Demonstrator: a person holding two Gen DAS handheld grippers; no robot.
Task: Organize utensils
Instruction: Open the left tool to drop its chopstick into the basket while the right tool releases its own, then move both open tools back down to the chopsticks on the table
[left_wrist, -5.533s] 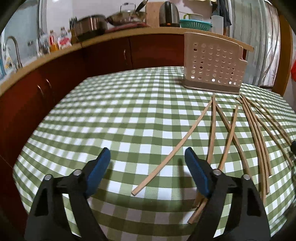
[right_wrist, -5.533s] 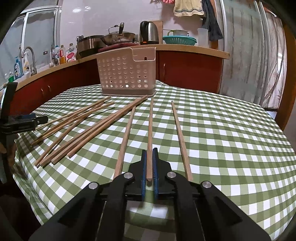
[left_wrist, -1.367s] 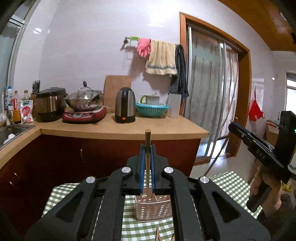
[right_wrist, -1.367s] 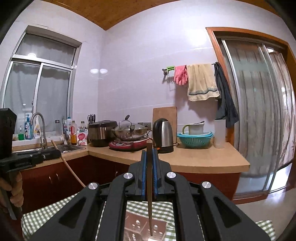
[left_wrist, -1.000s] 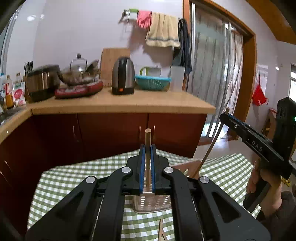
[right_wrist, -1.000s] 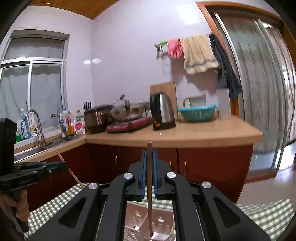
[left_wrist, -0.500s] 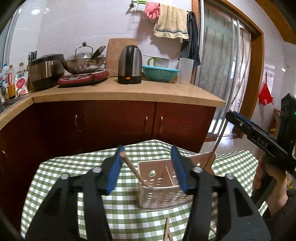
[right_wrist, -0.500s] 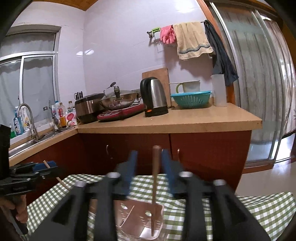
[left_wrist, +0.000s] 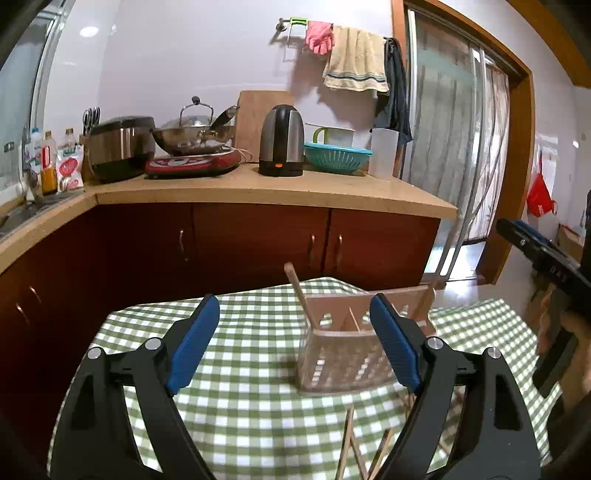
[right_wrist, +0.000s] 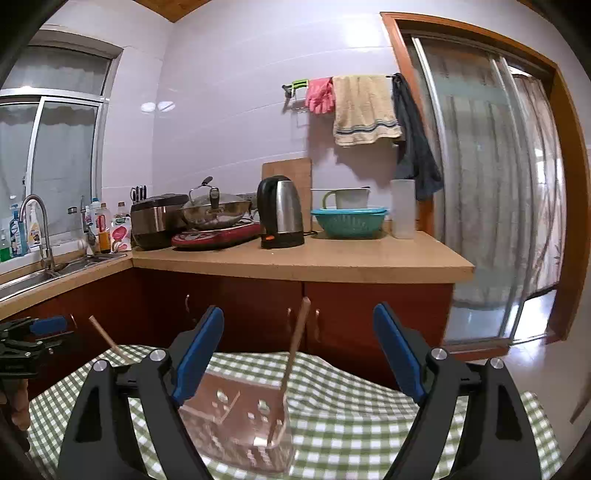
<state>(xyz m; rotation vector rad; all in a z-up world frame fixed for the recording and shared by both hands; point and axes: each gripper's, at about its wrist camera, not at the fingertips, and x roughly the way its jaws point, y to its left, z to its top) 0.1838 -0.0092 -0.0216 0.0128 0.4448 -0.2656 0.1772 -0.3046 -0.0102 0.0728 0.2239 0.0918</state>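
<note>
Left wrist view: the left gripper (left_wrist: 291, 343) has its blue-padded jaws spread wide, having just been opening, with nothing pressed between them. Beyond the jaws a pale perforated basket (left_wrist: 332, 354) sits on a table covered in a green checked cloth (left_wrist: 240, 406). One chopstick (left_wrist: 301, 295) stands in the basket, leaning up and to the left over its rim. More chopsticks (left_wrist: 347, 439) lie flat on the cloth in front of the basket. At the right edge a hand (left_wrist: 569, 343) holds the other gripper. Behind the table is a wooden counter (left_wrist: 258, 192) with a kettle (left_wrist: 281, 138).

Right wrist view: the right gripper (right_wrist: 299, 354) is also spread wide, its jaws just having been opening, gripping nothing. Between them, lower down, the same basket (right_wrist: 240, 424) is seen from above, blurred. A chopstick (right_wrist: 291, 354) stands in its right end, tilted slightly right at the top. A second chopstick (right_wrist: 107, 338) leans out to the left. At the far left edge the other gripper (right_wrist: 33, 332) shows.
</note>
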